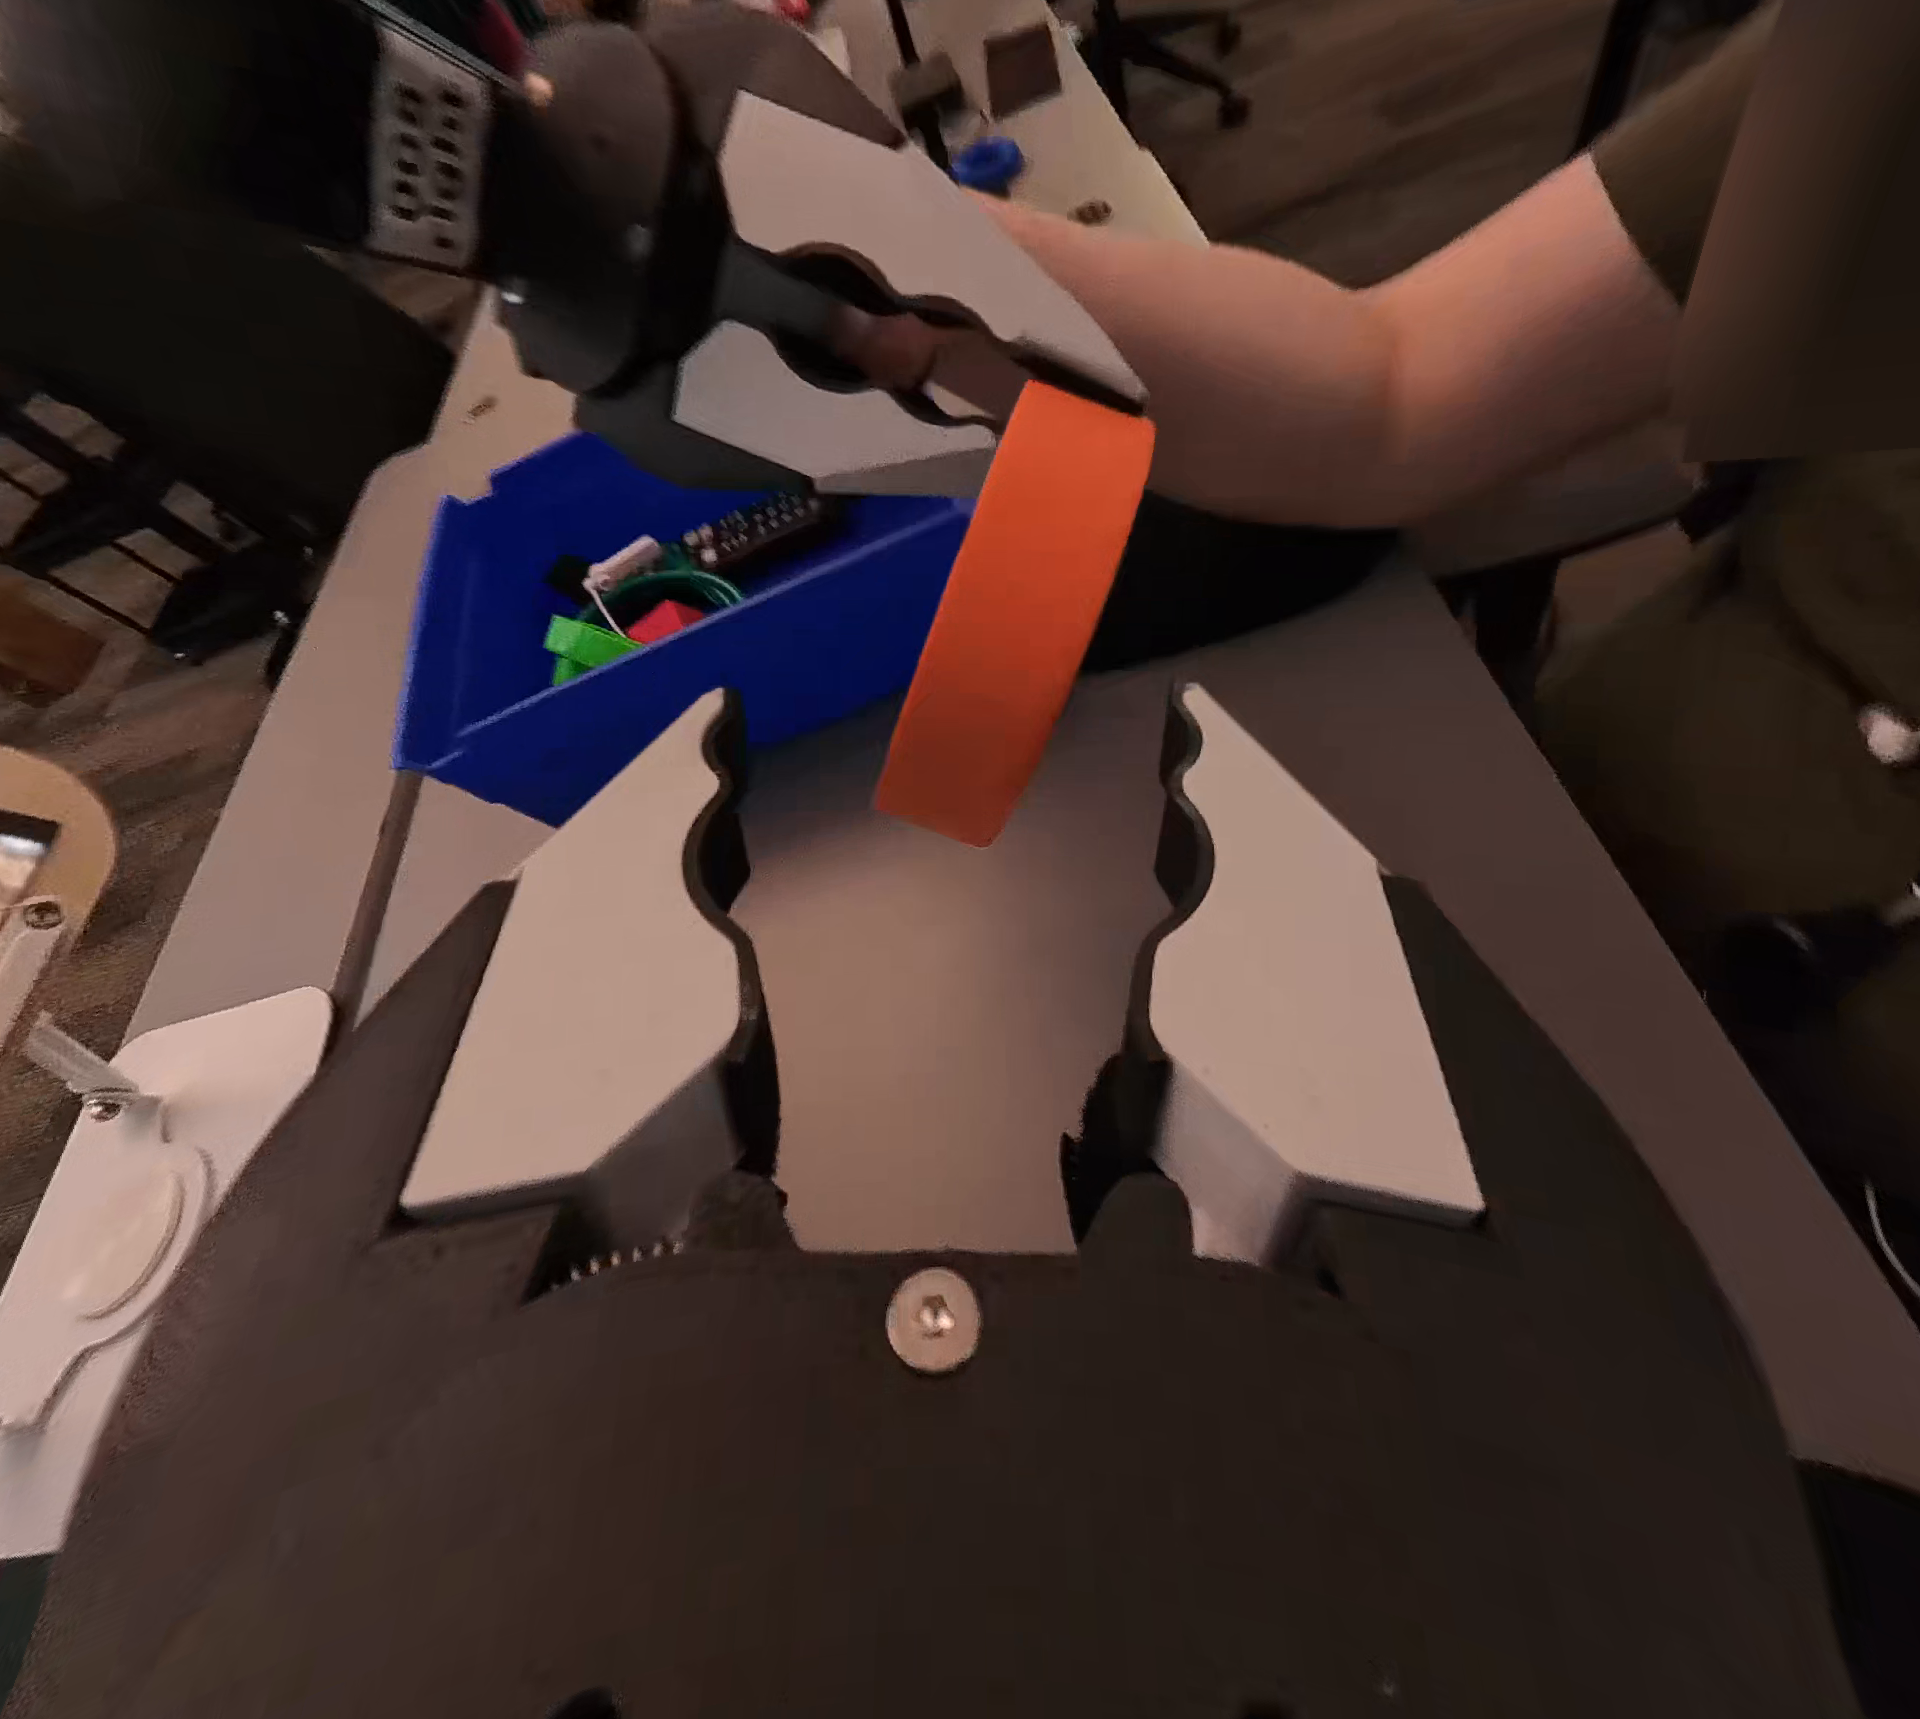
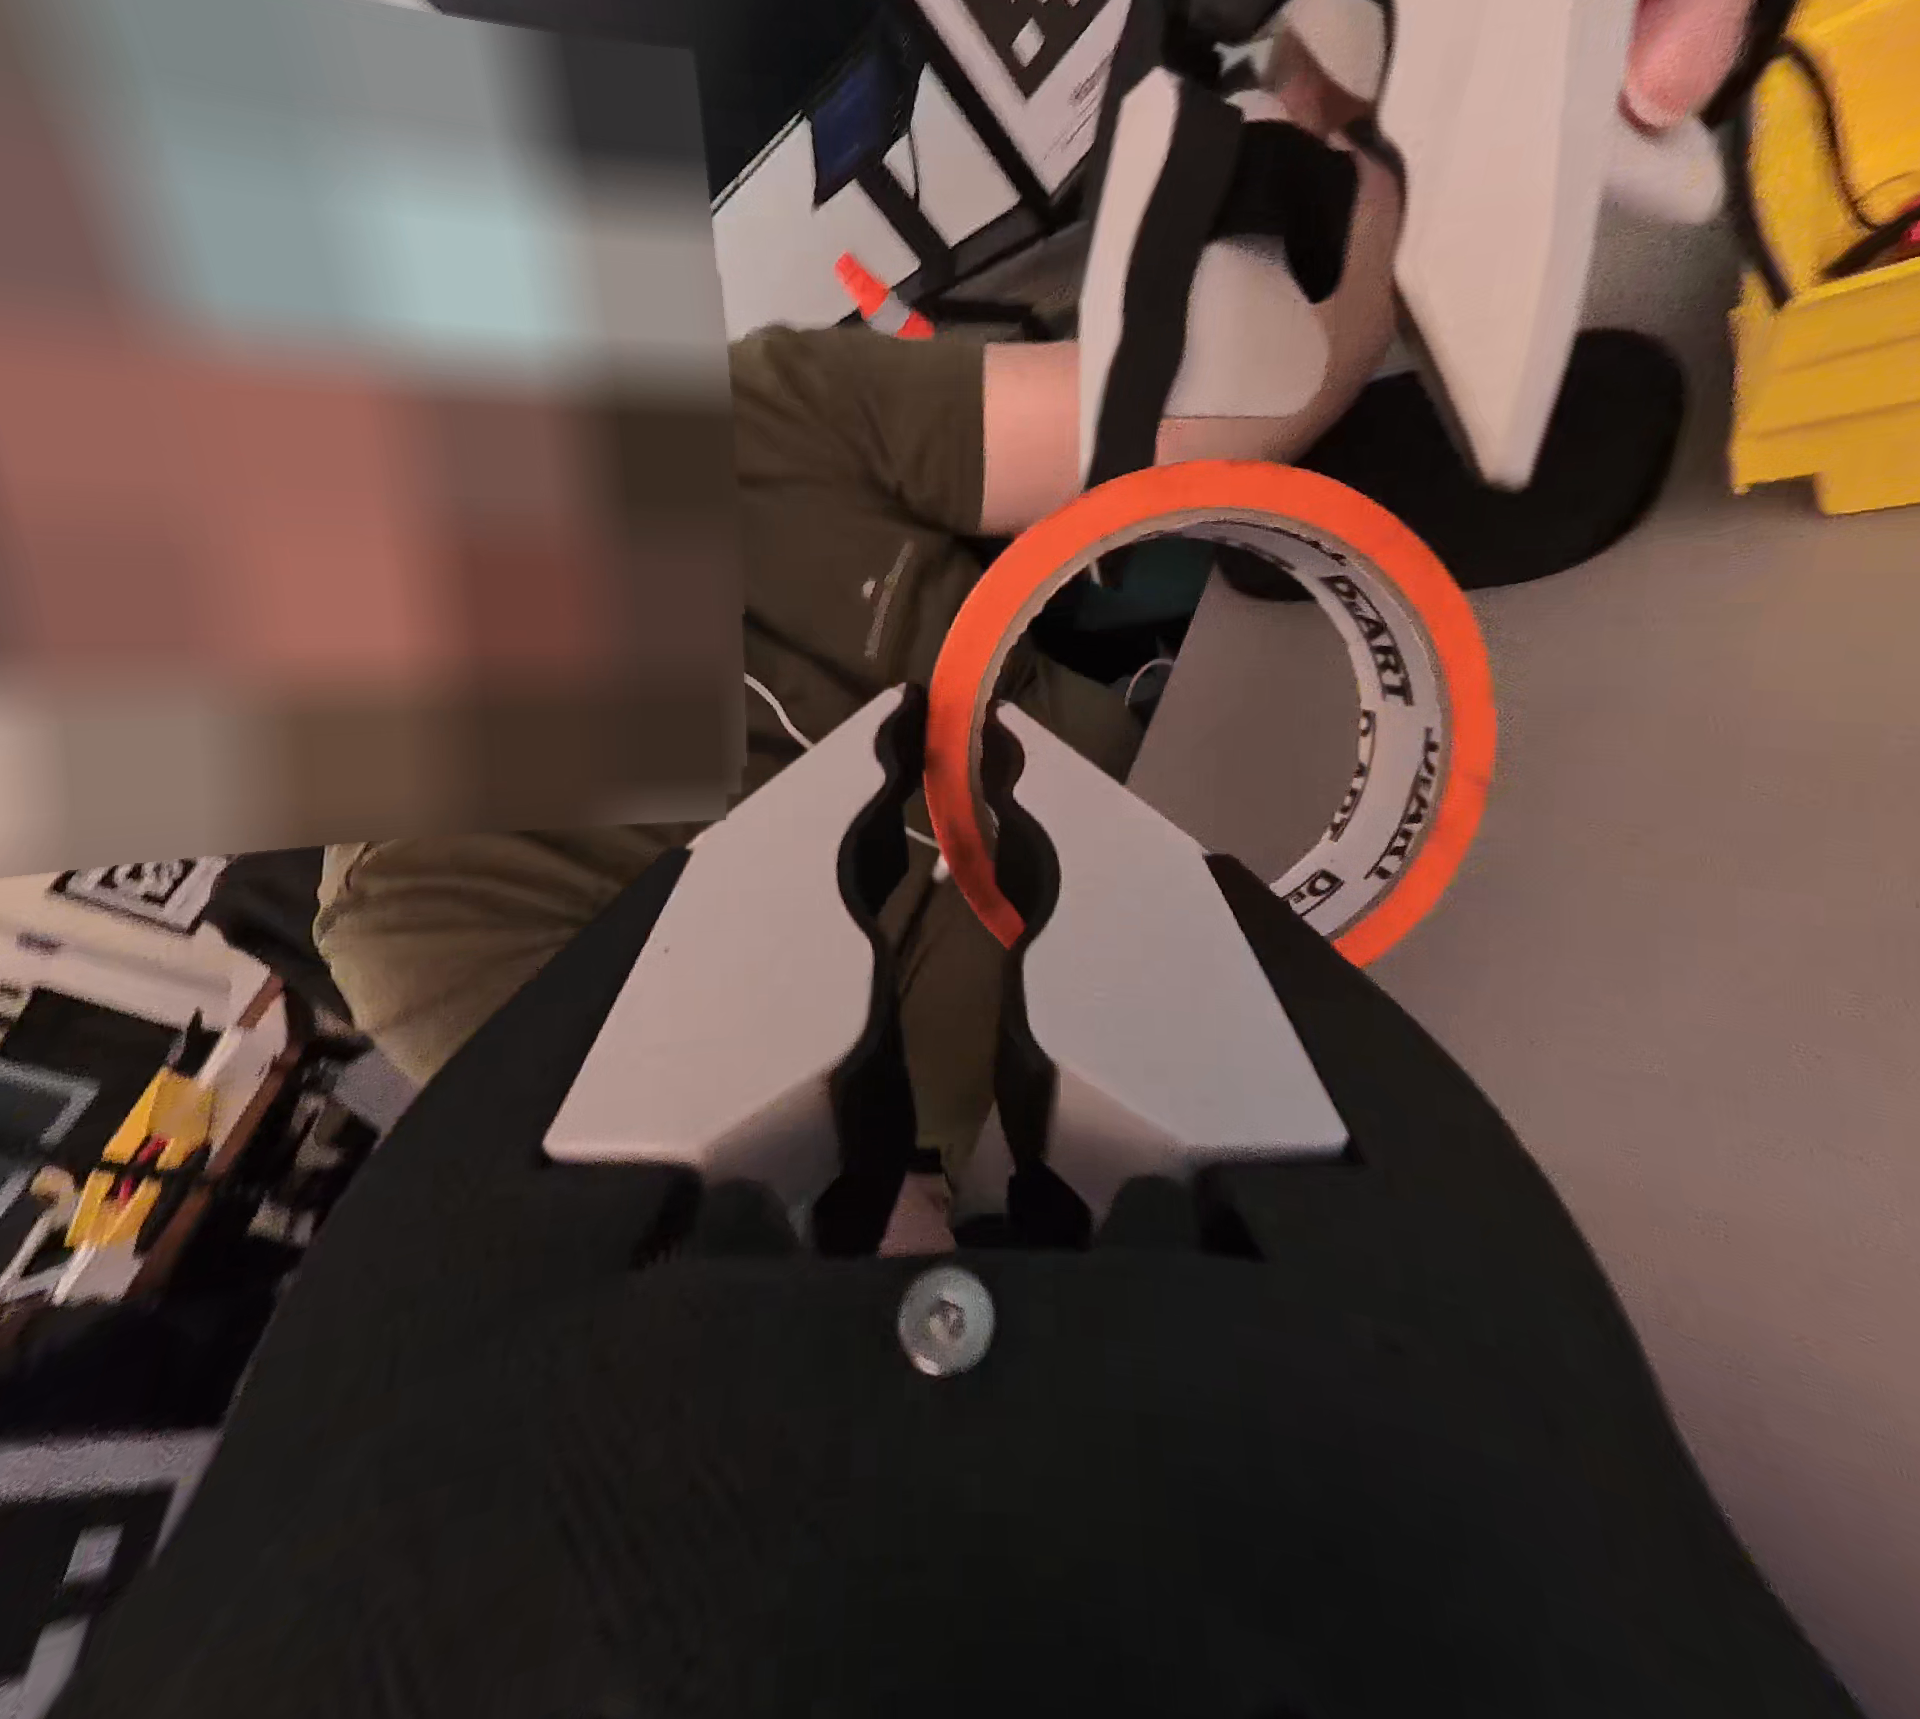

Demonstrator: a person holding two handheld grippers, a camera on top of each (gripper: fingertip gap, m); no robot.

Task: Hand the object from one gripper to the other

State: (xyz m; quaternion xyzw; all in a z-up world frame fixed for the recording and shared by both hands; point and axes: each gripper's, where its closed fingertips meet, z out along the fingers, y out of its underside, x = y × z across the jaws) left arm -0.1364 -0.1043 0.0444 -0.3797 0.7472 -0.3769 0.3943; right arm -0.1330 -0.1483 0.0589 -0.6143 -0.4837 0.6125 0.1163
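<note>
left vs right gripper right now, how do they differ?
The right gripper is shut on the wall of the orange tape roll, one finger inside the ring and one outside; the left gripper is open and holds nothing. The right carries the roll in the air over the grey table; the left has its tips near the roll, not gripping it. Both have white fingers with wavy black pads on black bodies.
</note>
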